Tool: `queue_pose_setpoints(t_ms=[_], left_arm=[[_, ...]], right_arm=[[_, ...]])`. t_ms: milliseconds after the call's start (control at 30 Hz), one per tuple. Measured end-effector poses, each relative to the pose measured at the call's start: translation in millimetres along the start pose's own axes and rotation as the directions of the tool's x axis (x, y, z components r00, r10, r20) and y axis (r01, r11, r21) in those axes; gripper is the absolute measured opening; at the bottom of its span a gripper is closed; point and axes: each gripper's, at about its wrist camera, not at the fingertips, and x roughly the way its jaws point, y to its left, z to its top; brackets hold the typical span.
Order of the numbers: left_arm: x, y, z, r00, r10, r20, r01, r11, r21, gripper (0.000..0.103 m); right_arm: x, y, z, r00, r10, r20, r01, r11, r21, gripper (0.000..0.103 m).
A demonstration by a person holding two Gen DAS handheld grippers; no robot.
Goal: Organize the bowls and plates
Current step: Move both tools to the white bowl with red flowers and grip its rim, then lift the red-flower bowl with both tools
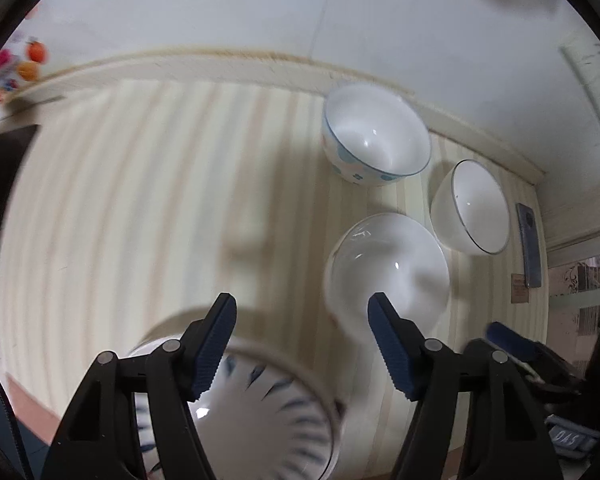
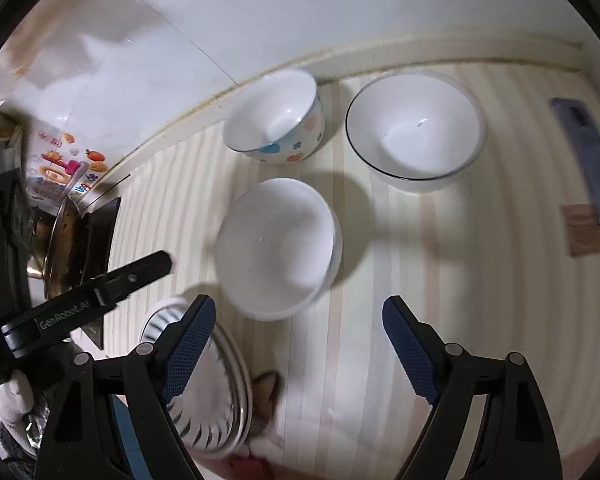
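Three bowls stand on the striped counter. A spotted bowl (image 1: 376, 136) (image 2: 278, 120) is at the back. A dark-rimmed white bowl (image 1: 474, 208) (image 2: 414, 130) is to its right. A plain white bowl (image 1: 388, 268) (image 2: 278, 246) is nearest. A blue-striped plate stack (image 1: 256, 416) (image 2: 208, 392) lies at the front edge. My left gripper (image 1: 302, 320) is open above the stack. My right gripper (image 2: 300, 320) is open and empty, just in front of the plain bowl.
A dark phone (image 1: 528, 244) (image 2: 588, 156) and a brown card (image 2: 586, 230) lie at the counter's right. A stove with a pan (image 2: 64, 240) sits at the left. The tiled wall (image 1: 260, 12) rises behind the bowls.
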Motion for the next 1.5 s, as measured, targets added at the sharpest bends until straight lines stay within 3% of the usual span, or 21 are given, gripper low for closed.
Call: queue_pose_setpoints(t_ms=[100,167,267,333,633,1100,1500], left_arm=[[27,-5,13,0.999,-0.021,-0.044,0.021,1.0,0.007,0.049],[45,-8,17,0.996,-0.03,-0.084,0.031,0.999,0.01,0.024],[57,-13,20,0.995,-0.028,-0.097,0.03,0.999,0.02,0.016],[56,-18,19,0.997,0.002,-0.077,0.002,0.999,0.045,0.016],[39,-37,4,0.999,-0.012,-0.052,0.016,0.997,0.075,0.016],[11,-89,-74,0.996,-0.058,-0.06,0.07,0.975,0.211,0.016],[40,-104,-118,0.995,0.0,-0.104,0.032,0.953,0.301,0.016]], right_arm=[[33,-7,16,0.998,0.028,-0.05,-0.027,0.999,0.025,0.068],[48,-9,21,0.996,0.049,-0.071,-0.046,0.998,0.038,0.047],[63,-12,25,0.997,0.004,-0.075,-0.002,1.0,0.026,0.025],[65,-10,27,0.997,-0.01,-0.072,0.012,1.0,0.027,0.021],[49,-12,15,0.997,-0.011,-0.07,0.014,0.999,0.037,0.02],[-39,-42,-59,0.999,-0.048,-0.018,0.049,0.998,0.033,0.02],[-32,-69,-113,0.996,-0.073,-0.046,0.076,0.994,0.072,0.02]])
